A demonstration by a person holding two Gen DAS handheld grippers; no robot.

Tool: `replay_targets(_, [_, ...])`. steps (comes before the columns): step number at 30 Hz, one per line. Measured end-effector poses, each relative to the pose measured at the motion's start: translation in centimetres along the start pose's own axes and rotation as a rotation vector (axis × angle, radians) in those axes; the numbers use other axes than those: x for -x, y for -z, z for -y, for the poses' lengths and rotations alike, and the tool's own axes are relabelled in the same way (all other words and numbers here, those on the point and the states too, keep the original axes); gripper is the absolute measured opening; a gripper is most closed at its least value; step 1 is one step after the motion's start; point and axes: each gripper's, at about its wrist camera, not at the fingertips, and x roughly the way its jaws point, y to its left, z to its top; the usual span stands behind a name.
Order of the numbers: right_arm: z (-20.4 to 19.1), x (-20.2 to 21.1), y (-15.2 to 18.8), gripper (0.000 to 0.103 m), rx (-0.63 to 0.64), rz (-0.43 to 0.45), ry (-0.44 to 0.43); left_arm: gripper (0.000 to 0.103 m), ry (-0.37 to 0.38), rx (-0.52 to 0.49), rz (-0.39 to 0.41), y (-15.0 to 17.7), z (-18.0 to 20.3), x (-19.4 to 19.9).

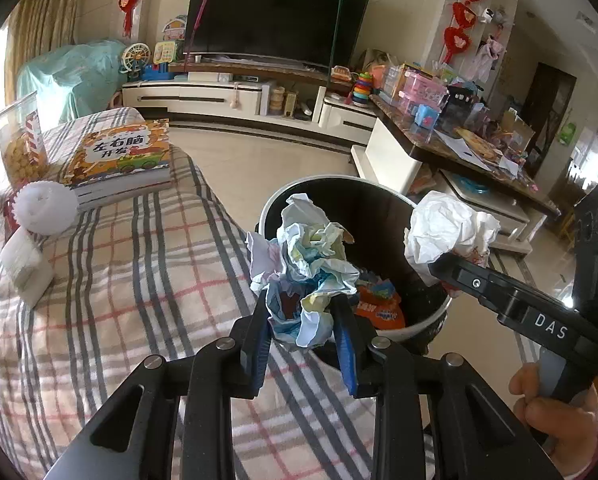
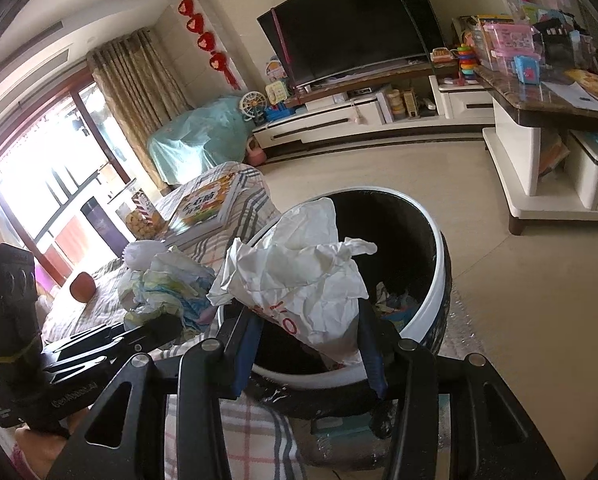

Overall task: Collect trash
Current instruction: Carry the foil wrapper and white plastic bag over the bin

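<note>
My left gripper (image 1: 301, 312) is shut on a crumpled wad of printed paper (image 1: 311, 256) in white, blue and yellow, held at the near rim of the black trash bin (image 1: 379, 216). The bin has a white rim and holds an orange wrapper (image 1: 379, 308). My right gripper (image 2: 307, 320) is shut on a crumpled white paper bag (image 2: 299, 276) with red print, held over the bin (image 2: 439, 264) opening. In the left wrist view the right gripper (image 1: 431, 268) reaches in from the right with the white bag (image 1: 447, 228). The left gripper's wad (image 2: 167, 288) shows at the left of the right wrist view.
A plaid-covered bed (image 1: 139, 280) lies left of the bin, bearing a picture book (image 1: 123, 156), a snack jar (image 1: 19, 144), a white brush (image 1: 45, 208) and a tissue pack (image 1: 25, 264). A cluttered table (image 1: 459, 140) stands at right. A TV cabinet (image 1: 239, 96) lines the far wall.
</note>
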Motion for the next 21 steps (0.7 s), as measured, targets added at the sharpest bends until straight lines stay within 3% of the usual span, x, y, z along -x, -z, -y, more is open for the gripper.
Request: replay_targets(21, [1.4, -1.6, -1.4, 0.047, 0.005, -0.018, 0.023, 0.029, -0.009, -0.029, -0.018, -1.6, 1.6, -2.5])
